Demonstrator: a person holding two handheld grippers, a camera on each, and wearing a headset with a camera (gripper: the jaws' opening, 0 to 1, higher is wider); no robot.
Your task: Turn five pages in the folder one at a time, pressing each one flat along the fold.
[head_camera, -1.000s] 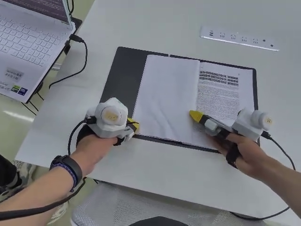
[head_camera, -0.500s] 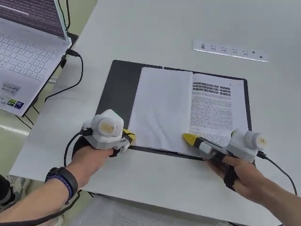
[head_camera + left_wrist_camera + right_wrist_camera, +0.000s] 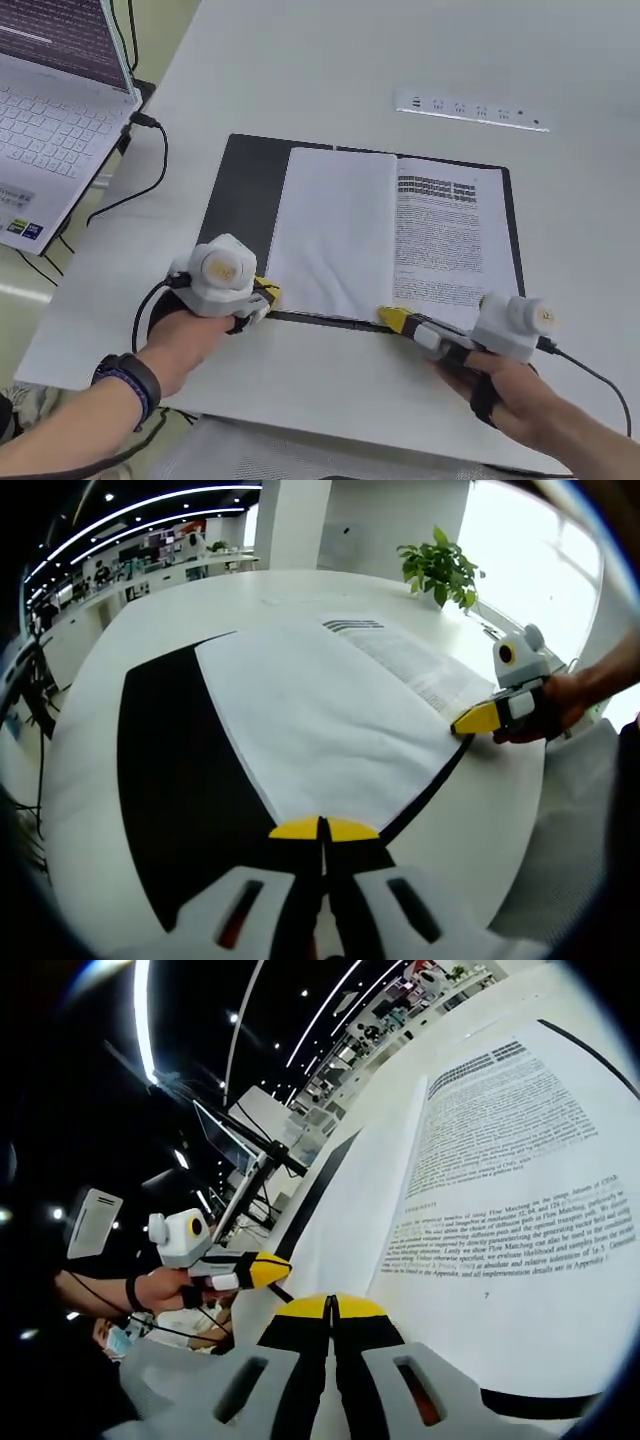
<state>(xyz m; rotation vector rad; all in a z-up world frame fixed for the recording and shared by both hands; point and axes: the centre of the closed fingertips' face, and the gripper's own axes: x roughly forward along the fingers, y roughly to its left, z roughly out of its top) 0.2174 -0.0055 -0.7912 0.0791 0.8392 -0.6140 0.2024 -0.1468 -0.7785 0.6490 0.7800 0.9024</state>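
The black folder (image 3: 243, 190) lies open on the white table. A blank turned page (image 3: 330, 230) (image 3: 310, 720) lies left of the fold, a printed page (image 3: 450, 235) (image 3: 520, 1190) right of it. My left gripper (image 3: 265, 293) (image 3: 323, 829) is shut, its yellow tips at the folder's near edge beside the blank page's corner. My right gripper (image 3: 388, 317) (image 3: 330, 1306) is shut with nothing in it, its tips at the near end of the fold. The left gripper view catches the right gripper (image 3: 478, 718); the right gripper view catches the left gripper (image 3: 255, 1270).
A white laptop (image 3: 45, 120) stands at the far left with a black cable (image 3: 140, 170) running toward the folder. A white power strip (image 3: 470, 110) lies beyond the folder. The table's near edge (image 3: 330, 425) runs just below both hands.
My right gripper has slid down the fold toward me, from mid-page to the folder's near edge. The left gripper has stayed by the folder's near left edge. The camera shifted.
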